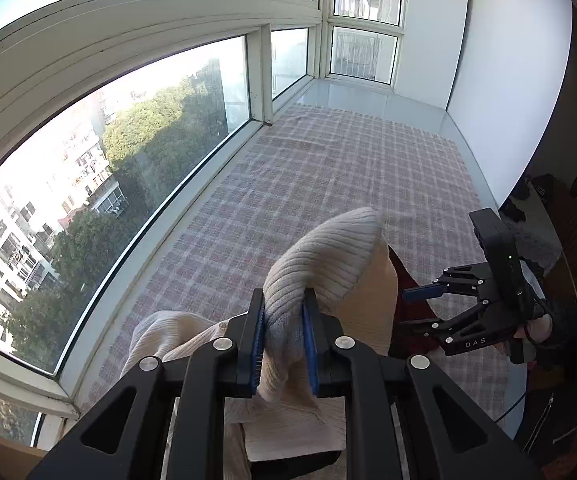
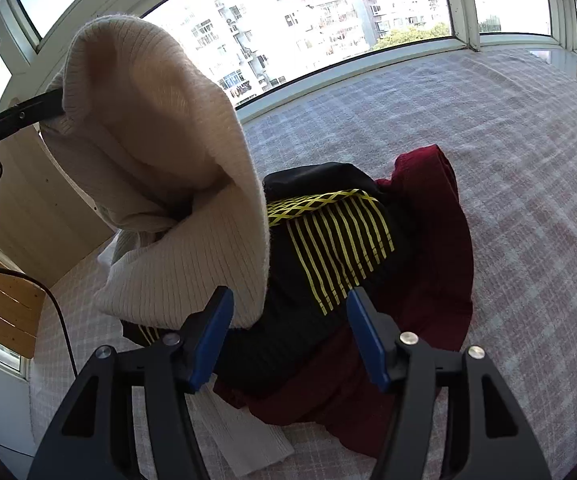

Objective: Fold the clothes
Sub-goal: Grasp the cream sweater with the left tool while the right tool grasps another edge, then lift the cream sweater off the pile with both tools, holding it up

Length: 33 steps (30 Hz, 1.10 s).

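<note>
My left gripper is shut on a cream ribbed sweater and holds it lifted above the checked cloth. The same sweater hangs large at the left of the right wrist view. My right gripper is open and empty, just above a black garment with yellow stripes that lies on a dark red garment. In the left wrist view the right gripper shows open at the right, over the dark red garment.
A pink-and-grey checked cloth covers the window ledge. Windows run along its left side and a white wall along the right. A wooden panel and a black cable stand at the ledge's end.
</note>
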### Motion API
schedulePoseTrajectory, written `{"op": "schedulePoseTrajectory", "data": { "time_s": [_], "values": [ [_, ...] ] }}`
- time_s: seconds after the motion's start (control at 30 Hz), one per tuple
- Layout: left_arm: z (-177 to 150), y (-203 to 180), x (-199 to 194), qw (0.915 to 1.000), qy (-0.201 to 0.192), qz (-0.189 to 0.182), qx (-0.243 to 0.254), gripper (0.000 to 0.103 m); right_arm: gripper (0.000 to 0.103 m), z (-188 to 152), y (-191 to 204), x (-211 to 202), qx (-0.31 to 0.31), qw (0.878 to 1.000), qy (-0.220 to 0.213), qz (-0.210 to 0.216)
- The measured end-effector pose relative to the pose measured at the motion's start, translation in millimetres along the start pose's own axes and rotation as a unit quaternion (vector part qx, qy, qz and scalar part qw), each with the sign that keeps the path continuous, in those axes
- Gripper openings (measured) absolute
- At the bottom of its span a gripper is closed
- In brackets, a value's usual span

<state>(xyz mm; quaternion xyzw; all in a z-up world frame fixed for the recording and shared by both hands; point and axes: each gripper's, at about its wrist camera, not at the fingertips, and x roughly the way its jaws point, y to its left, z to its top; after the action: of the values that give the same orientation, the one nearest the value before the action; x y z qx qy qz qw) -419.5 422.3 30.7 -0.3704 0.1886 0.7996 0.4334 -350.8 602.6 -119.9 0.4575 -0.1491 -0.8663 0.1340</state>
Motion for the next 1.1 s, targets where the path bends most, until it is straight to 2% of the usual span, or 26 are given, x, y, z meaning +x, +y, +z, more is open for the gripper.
{"op": "schedulePoseTrajectory", "data": {
  "time_s": [0.17, 0.27, 0.33, 0.47, 0.7, 0.97, 1.0, 1.07, 1.1],
  "values": [
    [-3, 10, -2, 0.9999, 0.001, 0.012, -0.004, 0.016, 0.059, -19, 20, 3, 0.011, 1.000, 0.013, 0.025],
    [-5, 17, -10, 0.9998, -0.009, 0.016, -0.012, 0.016, 0.059, -24, 31, 1, -0.009, 1.000, 0.004, 0.005],
    [-7, 25, -19, 0.9993, -0.023, 0.018, -0.024, 0.016, 0.059, -21, 30, 3, -0.003, 1.000, 0.006, 0.000],
    [-14, 37, -37, 0.9982, -0.037, 0.031, -0.034, 0.016, 0.059, -13, 26, 6, 0.021, 1.000, 0.011, 0.018],
    [-28, 49, -55, 0.9969, -0.048, 0.037, -0.050, 0.016, 0.059, -7, 53, 16, 0.017, 0.998, 0.019, 0.051],
    [-43, 61, -71, 0.9953, -0.057, 0.044, -0.065, 0.016, 0.059, 7, 68, 46, 0.016, 0.999, 0.034, 0.030],
    [-44, 62, -71, 0.9952, -0.055, 0.046, -0.066, 0.016, 0.057, 8, 68, 46, 0.009, 0.999, 0.026, 0.032],
    [-47, 64, -71, 0.9951, -0.052, 0.049, -0.069, 0.016, 0.031, 11, 71, 45, -0.008, 0.999, 0.012, 0.034],
    [-50, 66, -72, 0.9949, -0.051, 0.051, -0.070, 0.016, 0.009, 12, 73, 42, -0.022, 0.999, 0.008, 0.029]
  ]
}}
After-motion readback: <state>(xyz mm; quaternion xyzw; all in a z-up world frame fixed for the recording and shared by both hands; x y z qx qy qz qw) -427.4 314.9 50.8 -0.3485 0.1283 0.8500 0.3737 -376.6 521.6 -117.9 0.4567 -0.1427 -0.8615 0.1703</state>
